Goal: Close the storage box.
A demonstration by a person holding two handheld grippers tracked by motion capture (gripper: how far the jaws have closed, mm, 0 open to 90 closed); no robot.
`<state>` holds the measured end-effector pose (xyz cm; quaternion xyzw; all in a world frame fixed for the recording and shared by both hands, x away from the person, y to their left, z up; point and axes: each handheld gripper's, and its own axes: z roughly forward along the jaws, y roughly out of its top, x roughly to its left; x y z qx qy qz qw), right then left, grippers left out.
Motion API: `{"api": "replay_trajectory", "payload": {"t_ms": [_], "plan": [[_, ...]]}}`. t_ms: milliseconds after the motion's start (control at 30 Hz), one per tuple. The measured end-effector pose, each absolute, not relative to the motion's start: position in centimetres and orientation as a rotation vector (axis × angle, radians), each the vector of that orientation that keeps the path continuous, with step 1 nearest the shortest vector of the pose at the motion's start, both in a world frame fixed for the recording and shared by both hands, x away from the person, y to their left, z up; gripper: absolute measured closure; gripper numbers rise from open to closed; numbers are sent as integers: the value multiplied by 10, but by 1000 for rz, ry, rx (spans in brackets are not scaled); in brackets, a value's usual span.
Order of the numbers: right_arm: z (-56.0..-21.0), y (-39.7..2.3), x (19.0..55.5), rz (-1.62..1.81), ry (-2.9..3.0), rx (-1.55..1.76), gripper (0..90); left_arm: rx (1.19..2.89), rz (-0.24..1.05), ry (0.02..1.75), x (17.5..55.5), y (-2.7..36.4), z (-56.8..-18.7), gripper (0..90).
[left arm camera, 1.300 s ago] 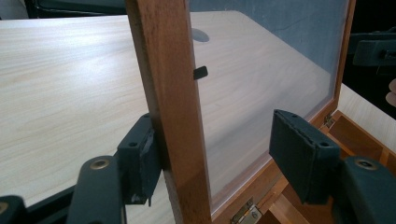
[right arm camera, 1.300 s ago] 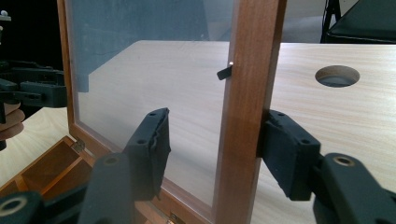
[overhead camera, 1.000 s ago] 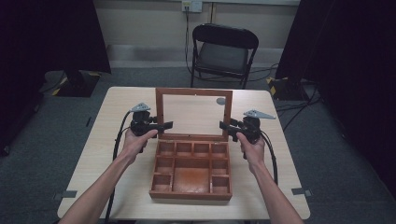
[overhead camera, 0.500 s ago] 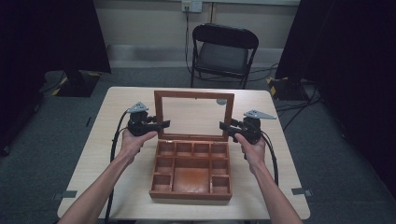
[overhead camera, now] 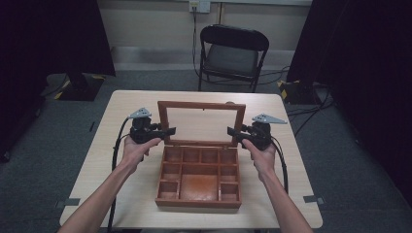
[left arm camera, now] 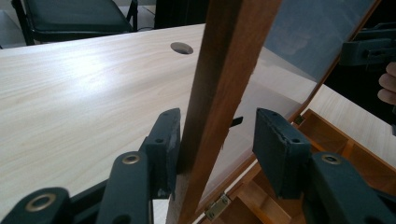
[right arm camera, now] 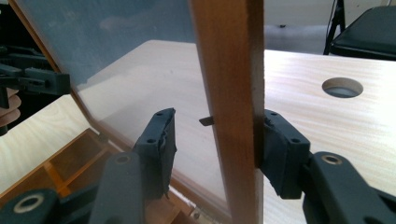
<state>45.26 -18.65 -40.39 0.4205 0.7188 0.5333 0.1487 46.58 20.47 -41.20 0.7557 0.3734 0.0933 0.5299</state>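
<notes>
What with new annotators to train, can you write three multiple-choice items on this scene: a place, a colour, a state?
1. Where is the chair?
A. on the table
B. beyond the table's far edge
C. at the table's left side

2. What colour is the box?
A. reddish brown
B. white
C. blue

3. How is the lid?
A. shut
B. raised
C. off, lying flat on the table

Key:
1 B, it stands on the floor behind the table.
2 A, its walls and compartments are brown wood.
3 B, it stands up from the box's far edge, on hinges.
</notes>
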Motion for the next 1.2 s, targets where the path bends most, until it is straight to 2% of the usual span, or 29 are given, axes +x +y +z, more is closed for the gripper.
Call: {"api": "replay_trajectory", "payload": {"t_ms": [600, 733, 833, 1033, 1200], "plan": [[-398, -184, 425, 1474, 2124, 1326, 364, 1875, 208, 837, 443, 204, -405, 468], [-398, -184, 422, 1472, 2125, 1336, 354, 1833, 212, 858, 438, 203, -408, 427], [-397, -183, 420, 1452, 2127, 1337, 351, 1814, 224, 871, 435, 202, -405, 339], [-396, -183, 416, 1446, 2119, 1344, 335, 1813, 258, 876, 428, 206, -399, 289], [-396, -183, 417, 1467, 2121, 1361, 309, 1805, 307, 880, 423, 214, -400, 291]]}}
